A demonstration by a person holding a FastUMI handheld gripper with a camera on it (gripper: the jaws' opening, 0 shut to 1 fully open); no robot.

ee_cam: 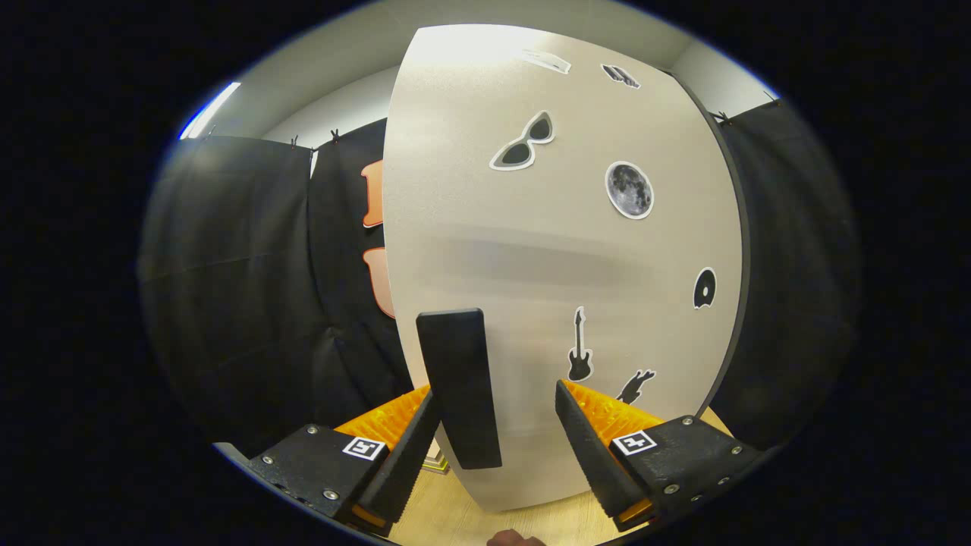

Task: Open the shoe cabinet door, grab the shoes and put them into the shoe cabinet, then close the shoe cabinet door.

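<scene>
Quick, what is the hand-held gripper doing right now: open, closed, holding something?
Hand-held gripper: open, holding nothing; the black door handle stands between its fingers, near the left one.

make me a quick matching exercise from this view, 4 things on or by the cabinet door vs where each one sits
Things:
1. handle
2. sunglasses sticker
3. moon sticker
4. guitar sticker

Places:
A. on the door, just above the tip of the finger on the hinge side
B. high on the door, left of the moon
C. between the open fingers of the gripper, near one finger, not clamped
D. right of and a little below the sunglasses

Pairs: 1-C, 2-B, 3-D, 4-A
</scene>
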